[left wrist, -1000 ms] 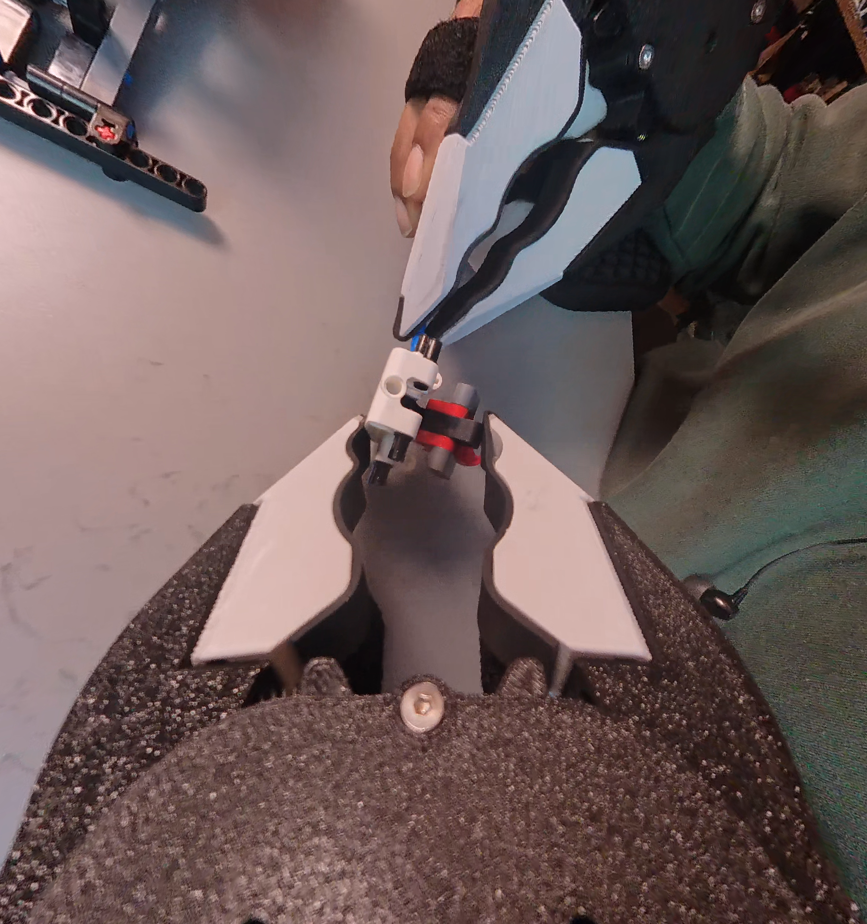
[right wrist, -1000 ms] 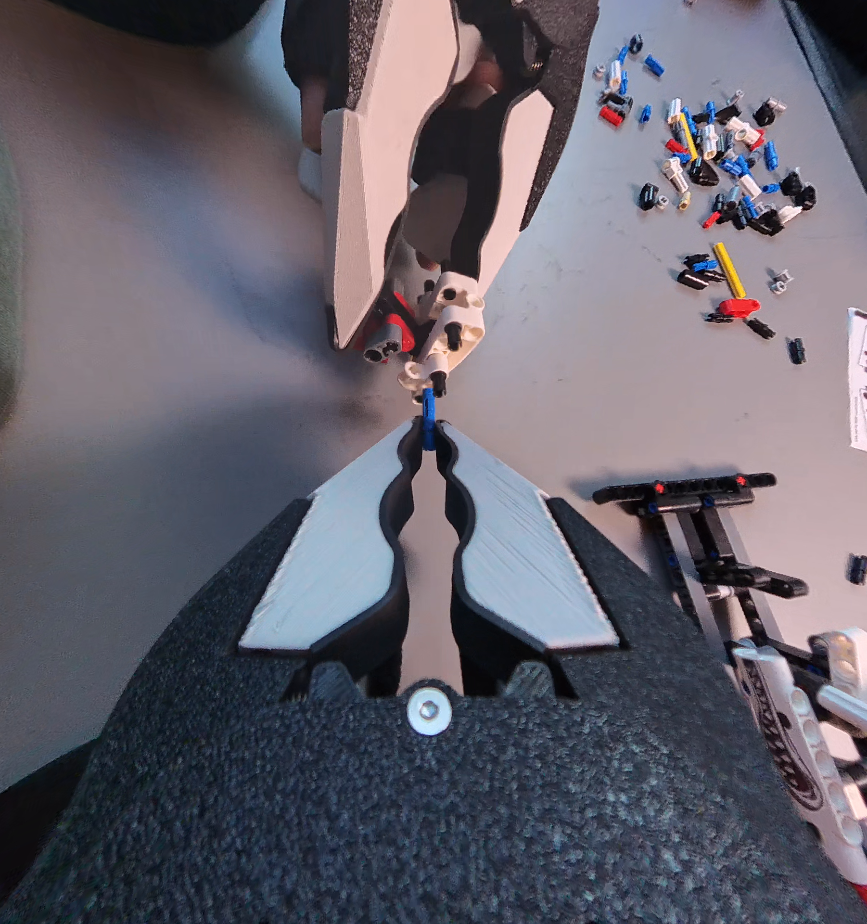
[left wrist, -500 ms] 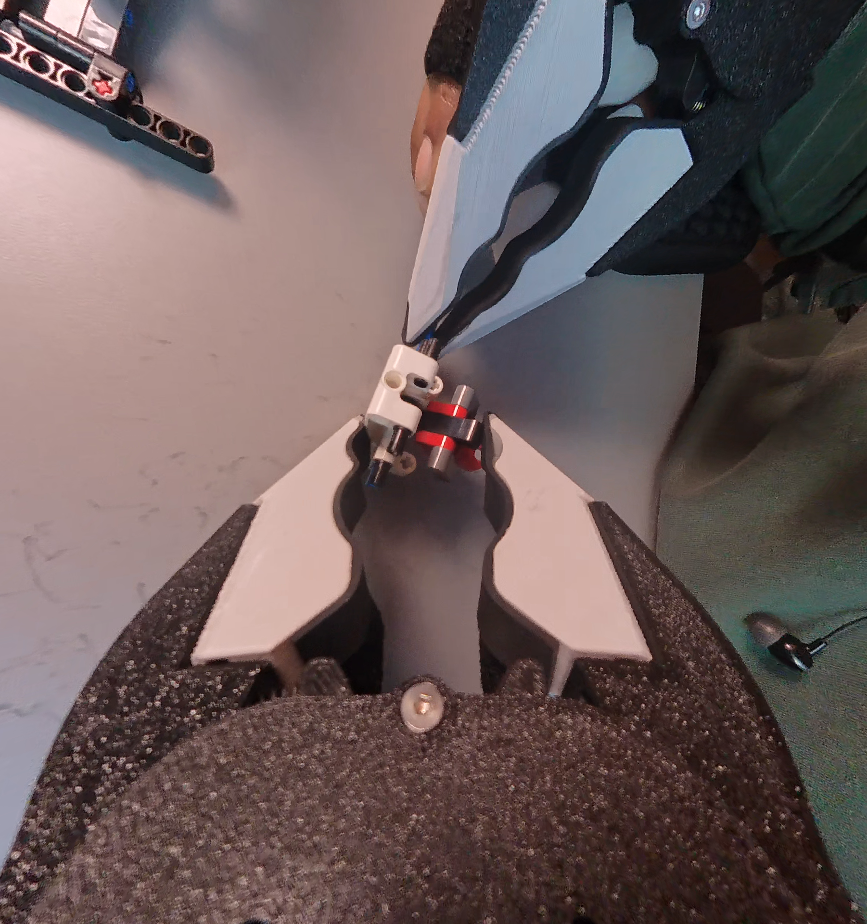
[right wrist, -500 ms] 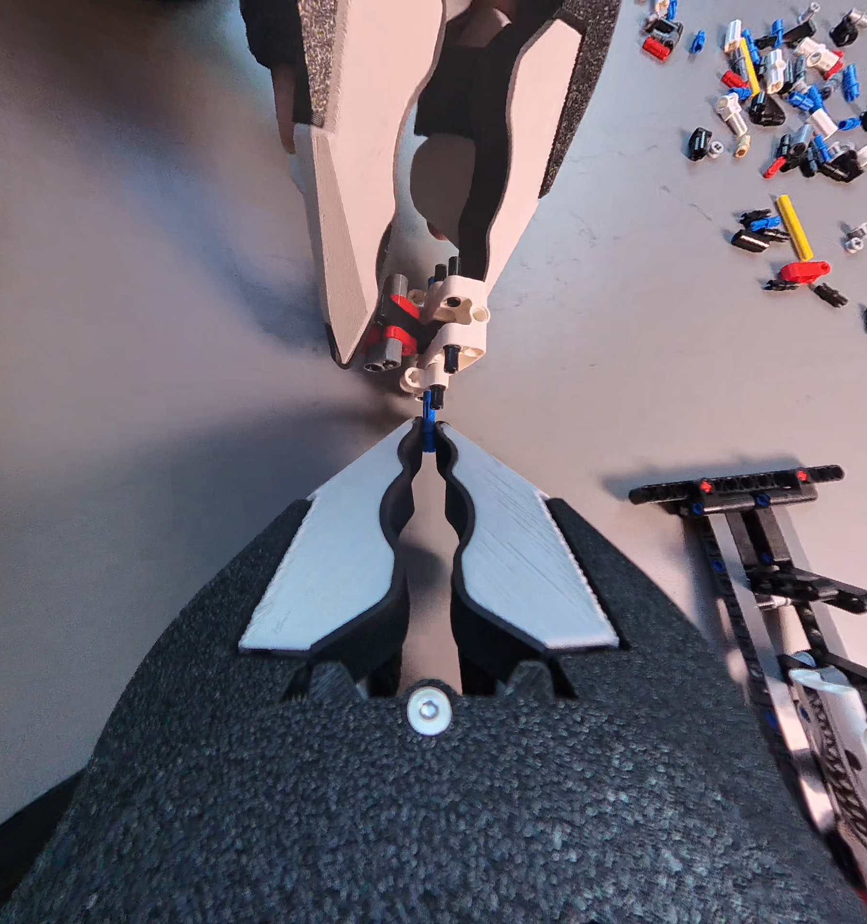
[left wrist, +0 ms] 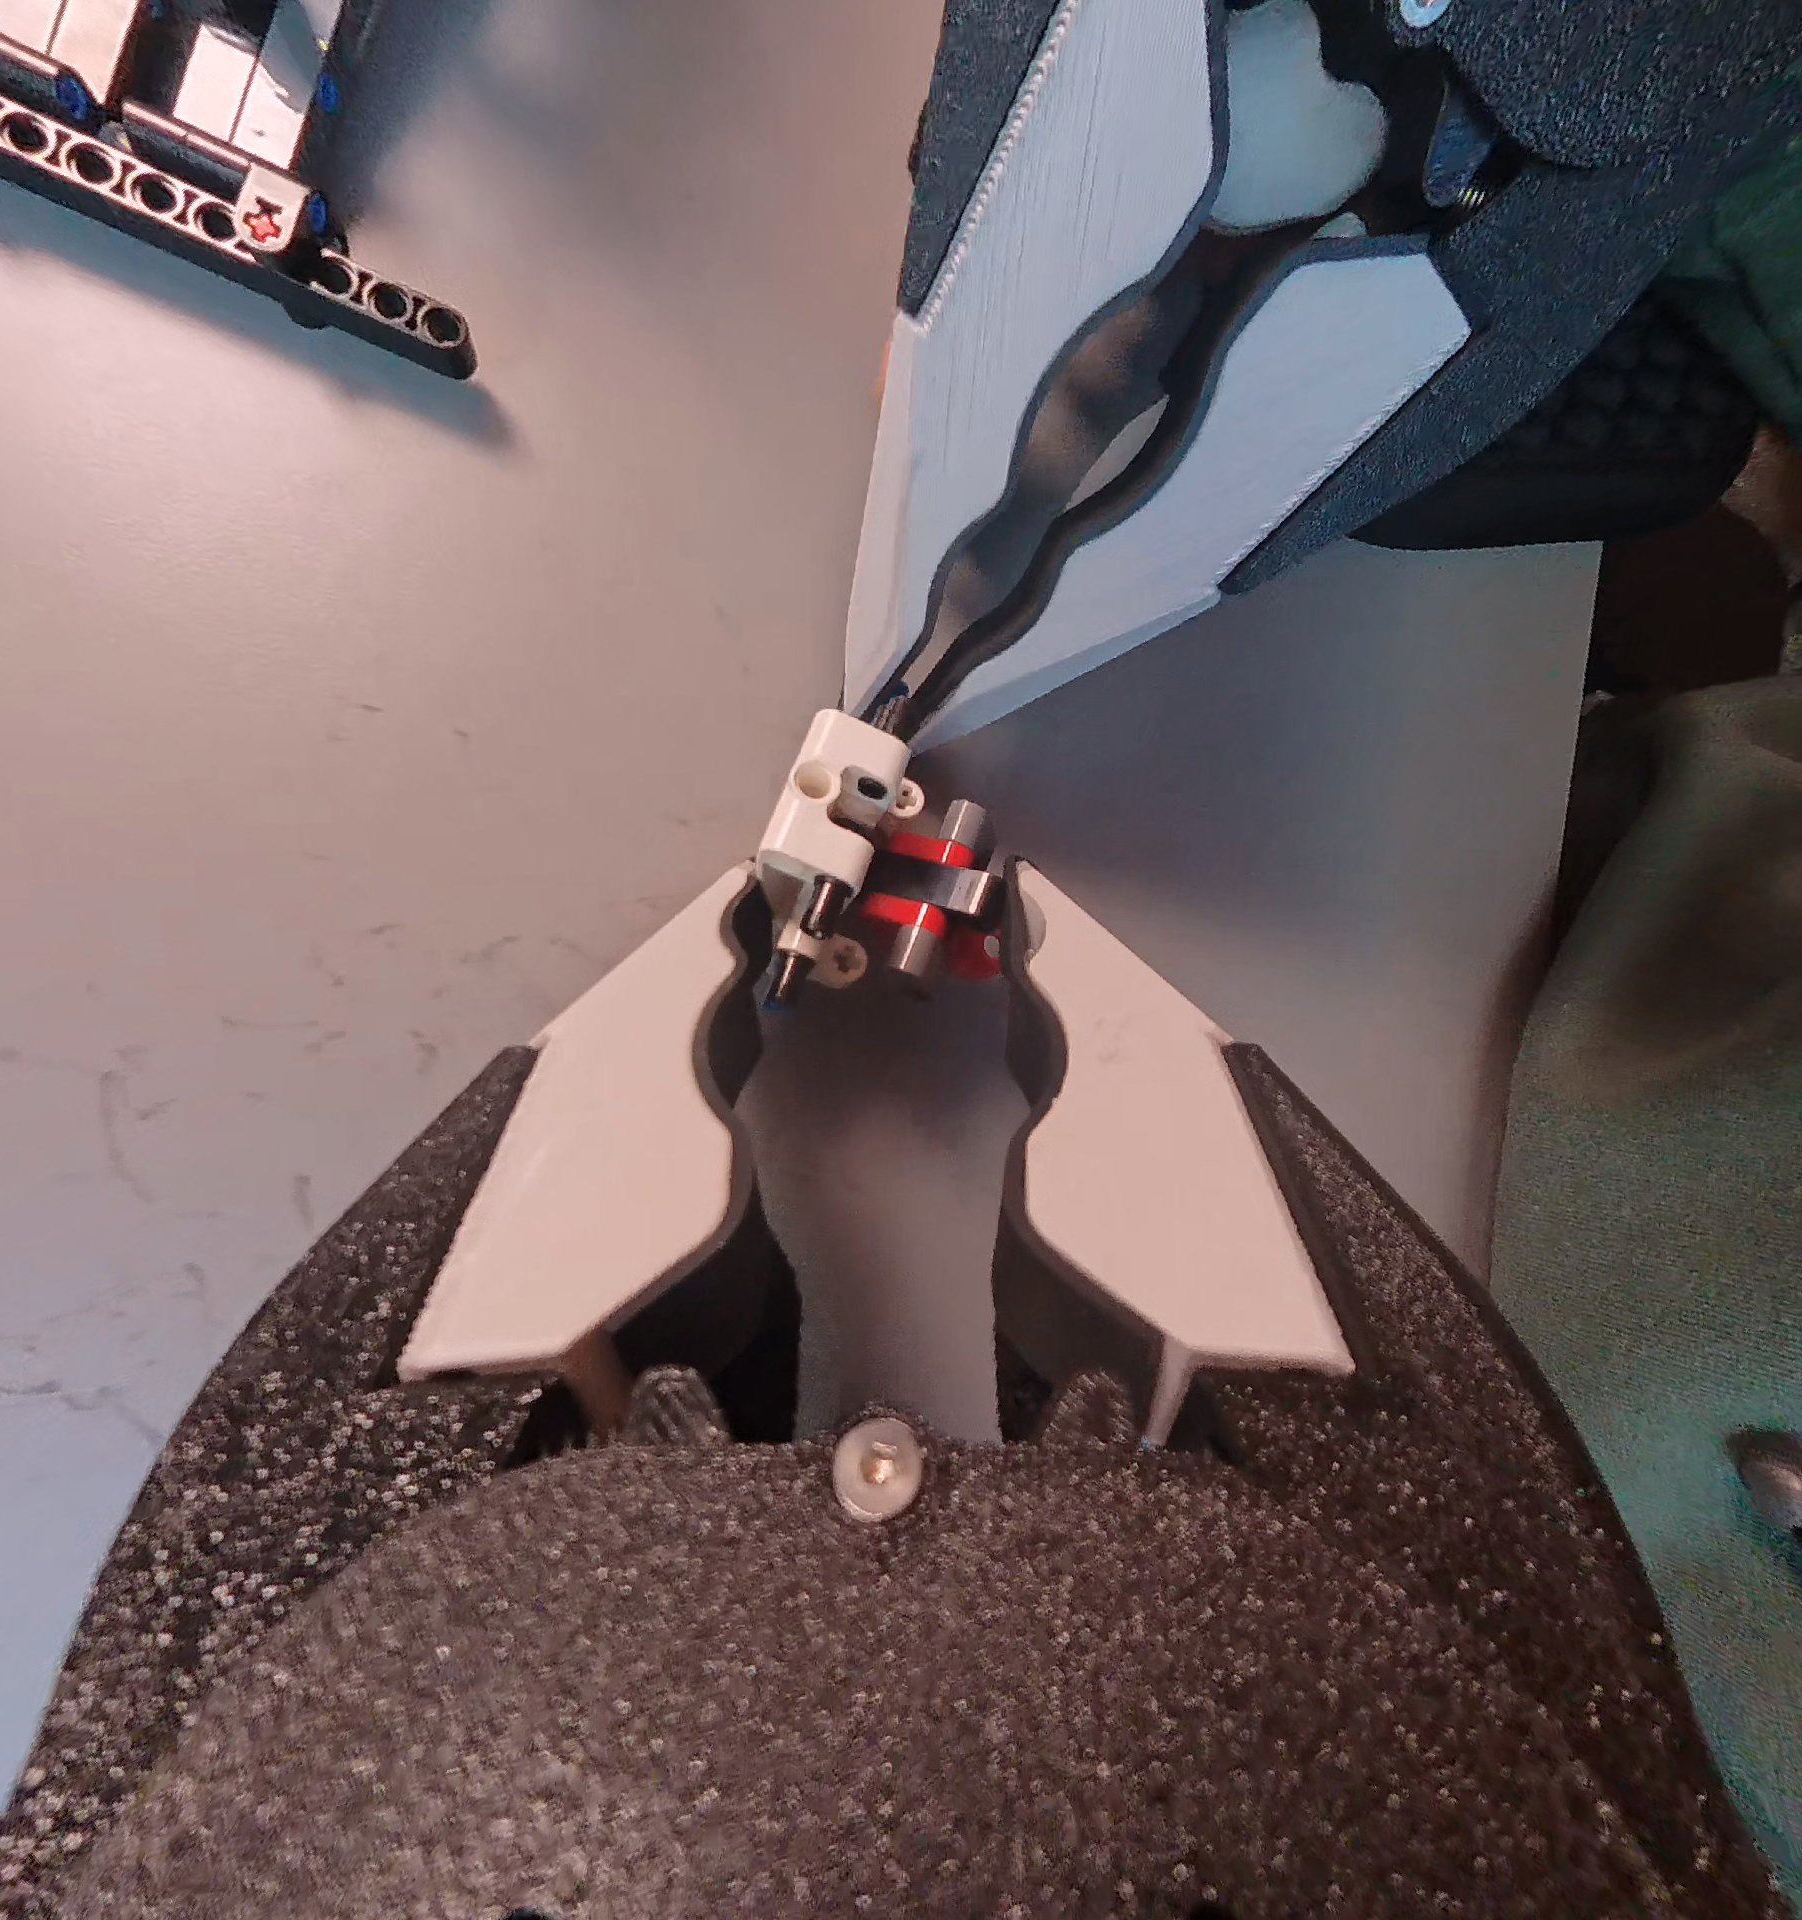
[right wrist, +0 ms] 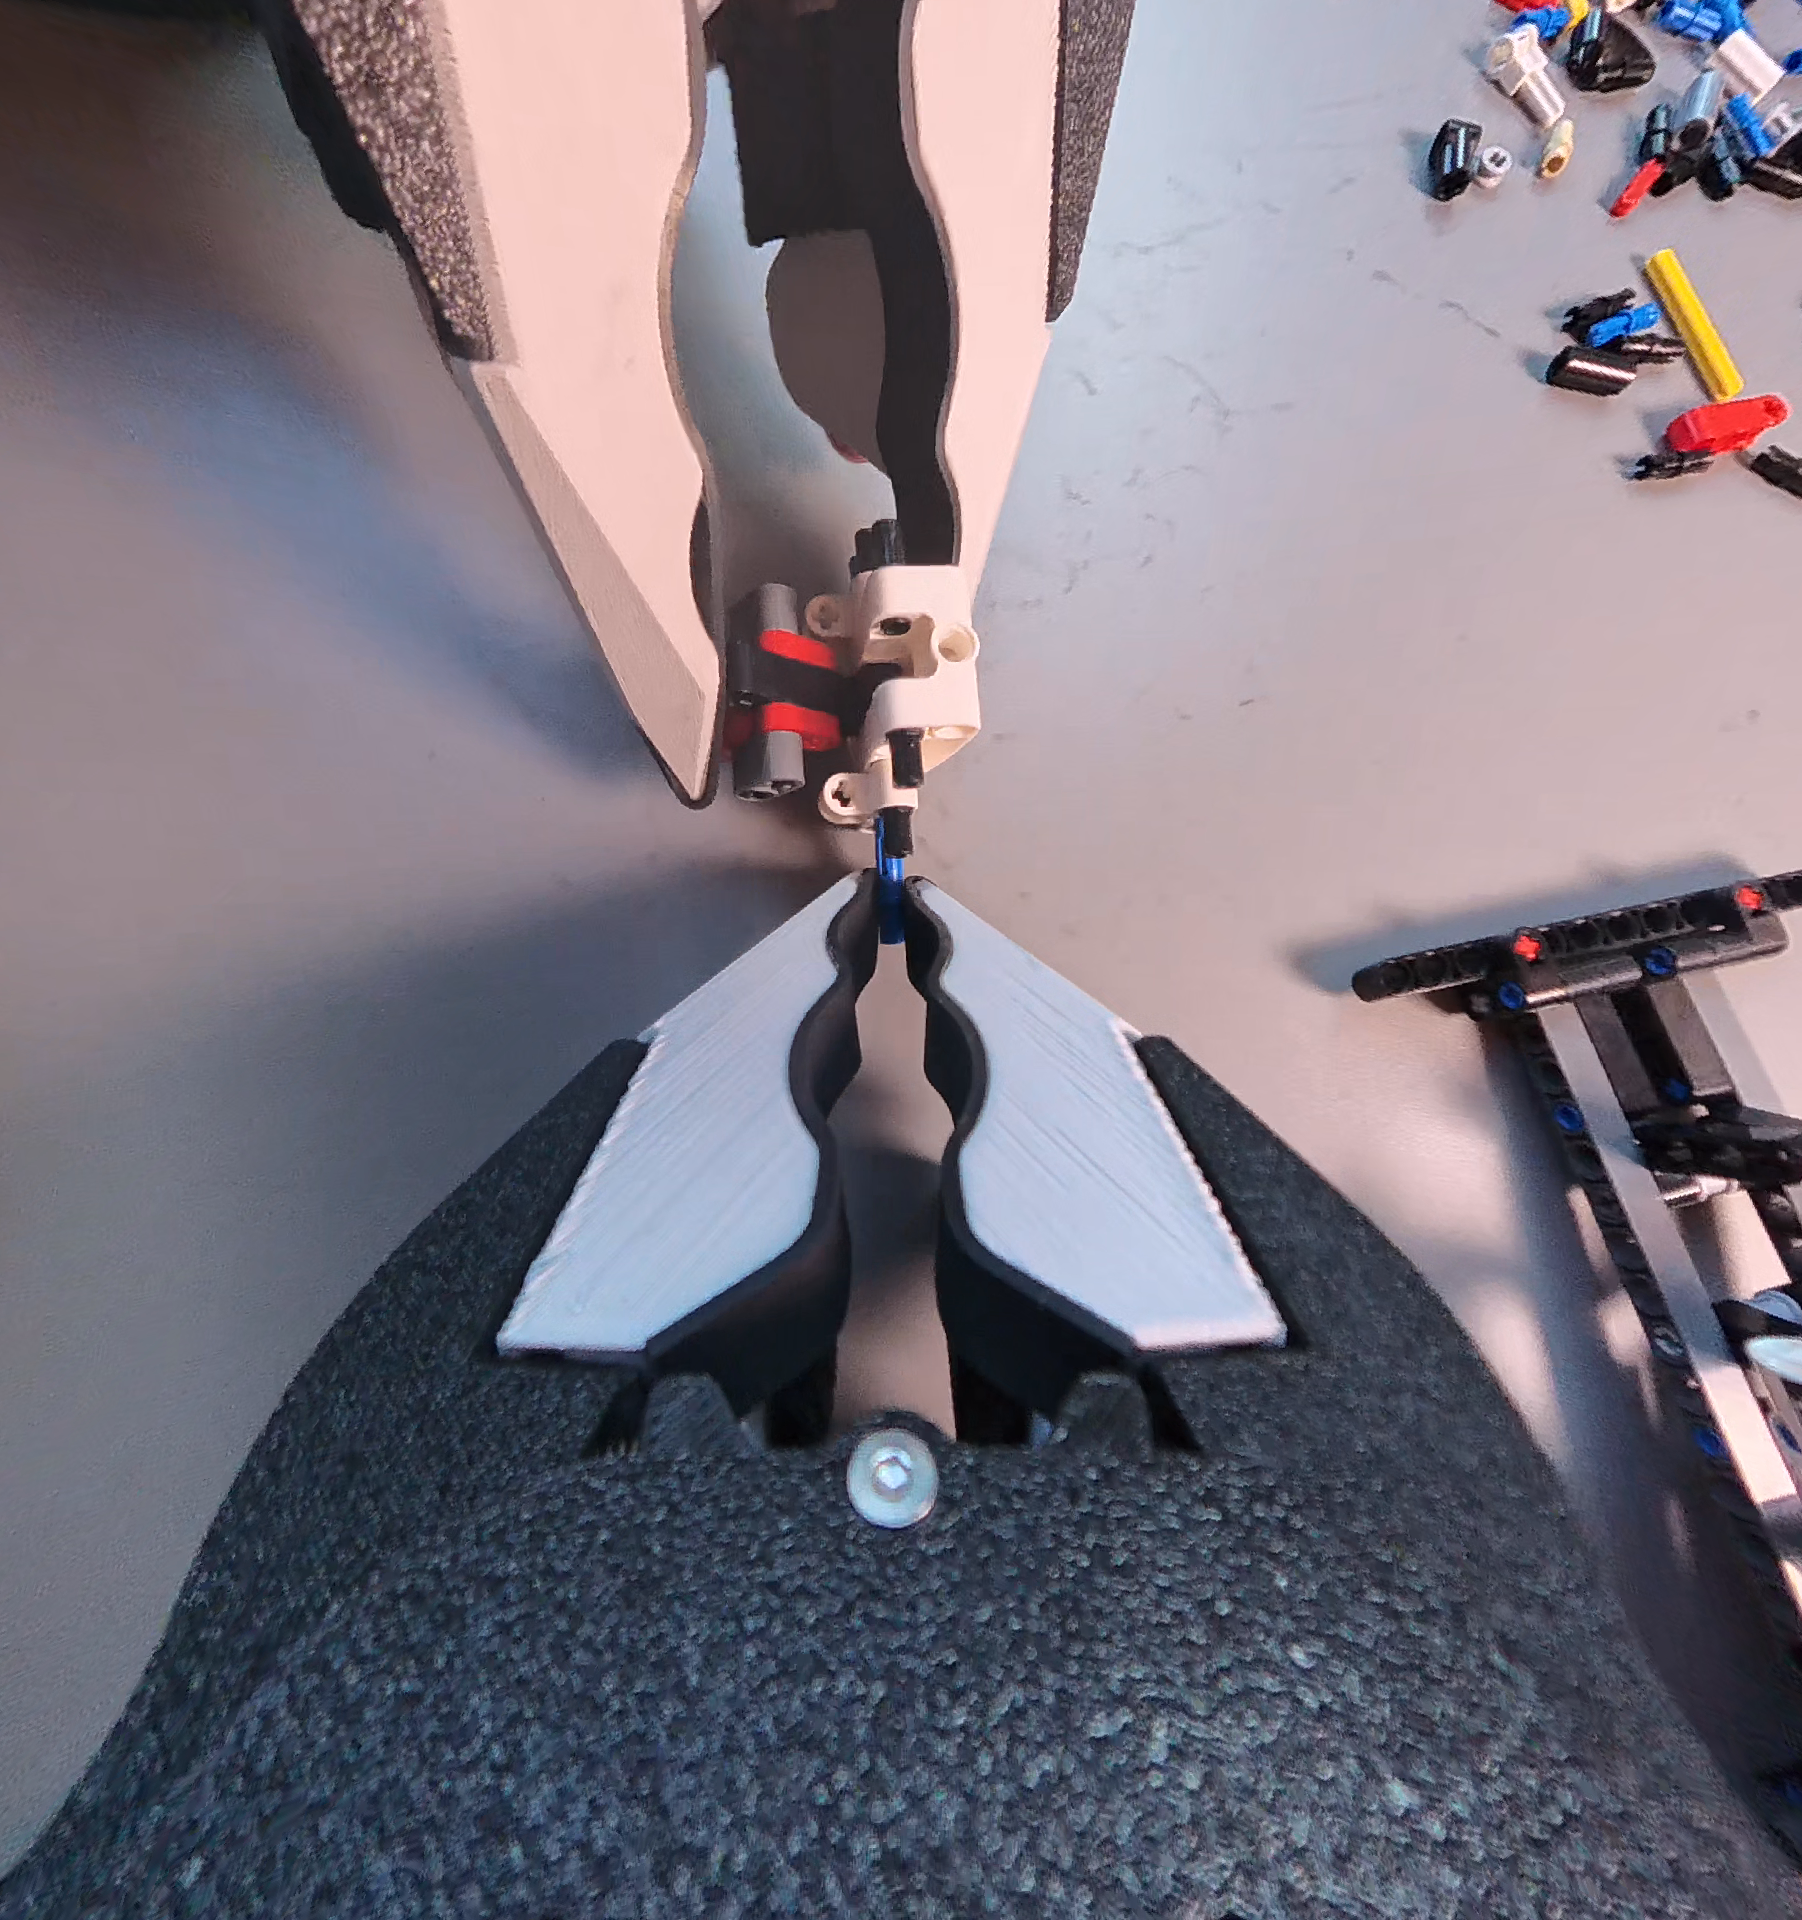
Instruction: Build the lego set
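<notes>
The left gripper [left wrist: 881, 914] clasped one small white, red and grey assembly [left wrist: 876, 868]. The right gripper [right wrist: 889, 883] pinched one blue pin [right wrist: 889, 894] against it, beside one black frame [right wrist: 1645, 1049].

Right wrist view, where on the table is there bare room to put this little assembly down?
Bare table spreads across the whole side left of the two tongs, bordered only by their shadows. A smaller free strip lies between the loose parts pile and the black frame. The upper right corner and the right edge are crowded.
</notes>
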A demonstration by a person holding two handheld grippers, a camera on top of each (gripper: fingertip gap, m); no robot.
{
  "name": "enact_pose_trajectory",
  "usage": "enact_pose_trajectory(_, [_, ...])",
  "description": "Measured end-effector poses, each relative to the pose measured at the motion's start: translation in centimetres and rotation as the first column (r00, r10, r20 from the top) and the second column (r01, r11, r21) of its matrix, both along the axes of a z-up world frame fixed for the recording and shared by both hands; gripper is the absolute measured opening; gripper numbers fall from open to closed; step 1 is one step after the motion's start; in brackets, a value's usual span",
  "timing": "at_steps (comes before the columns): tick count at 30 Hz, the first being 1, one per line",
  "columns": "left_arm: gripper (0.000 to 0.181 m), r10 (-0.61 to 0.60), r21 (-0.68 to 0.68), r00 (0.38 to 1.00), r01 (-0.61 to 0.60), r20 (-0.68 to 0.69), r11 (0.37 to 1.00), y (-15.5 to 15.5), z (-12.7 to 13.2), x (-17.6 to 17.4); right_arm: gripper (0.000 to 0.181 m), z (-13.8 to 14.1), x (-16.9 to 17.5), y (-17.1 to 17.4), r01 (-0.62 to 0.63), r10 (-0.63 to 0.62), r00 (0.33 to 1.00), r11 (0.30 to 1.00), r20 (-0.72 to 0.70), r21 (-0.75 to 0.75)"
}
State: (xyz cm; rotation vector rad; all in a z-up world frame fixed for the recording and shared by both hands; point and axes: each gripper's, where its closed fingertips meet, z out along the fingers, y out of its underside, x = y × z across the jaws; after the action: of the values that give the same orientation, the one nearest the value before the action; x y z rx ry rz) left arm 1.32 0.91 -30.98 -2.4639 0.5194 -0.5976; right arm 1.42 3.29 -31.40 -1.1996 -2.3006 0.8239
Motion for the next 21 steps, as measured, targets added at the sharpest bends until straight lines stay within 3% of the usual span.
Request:
enact_pose_trajectory(5, [0.044, 0.001, 0.008, 0.996, -0.001, -0.095, 1.000, 0.29, -0.22, -0.02, 0.002, 0.16, -0.30, 0.09, 0.011, -0.012, 1.000, 0.999, 0.016, 0.037])
enact_pose_trajectory(21, [0.044, -0.022, 0.059, 0.998, 0.019, 0.051, 0.998, 0.08, 0.11, -0.16, 0.004, 0.61, -0.62, -0.46, 0.004, -0.009, 0.998, 0.997, -0.065, -0.083])
